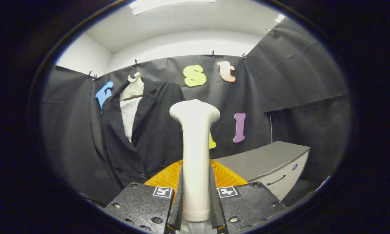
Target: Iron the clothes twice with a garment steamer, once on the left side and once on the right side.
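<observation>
**Steamer held up near the jacket**

Steamer stood upright between the two fingers of the gripper. It was white, with a long straight handle and a wider rounded head at the top. Both fingers pressed on the handle from either side, so the jaws were clamped on the steamer. The handle ran up from the fingers and the head rose well above them.

A black jacket hung beyond the fingers and off to the left of the steamer. It was on a white hanger, up against the black cloth wall. A white shirt showed in the open front of the jacket. One button showed low on the jacket front. The steamer head was apart from the jacket, not touching it.

Something orange with ridges lay just behind the handle, low down by the fingers. I could not tell what it was.

To the right of the steamer, further back, stood a grey cabinet with a drawer and a dark handle on its front. White wall and ceiling showed above the cloth.
</observation>
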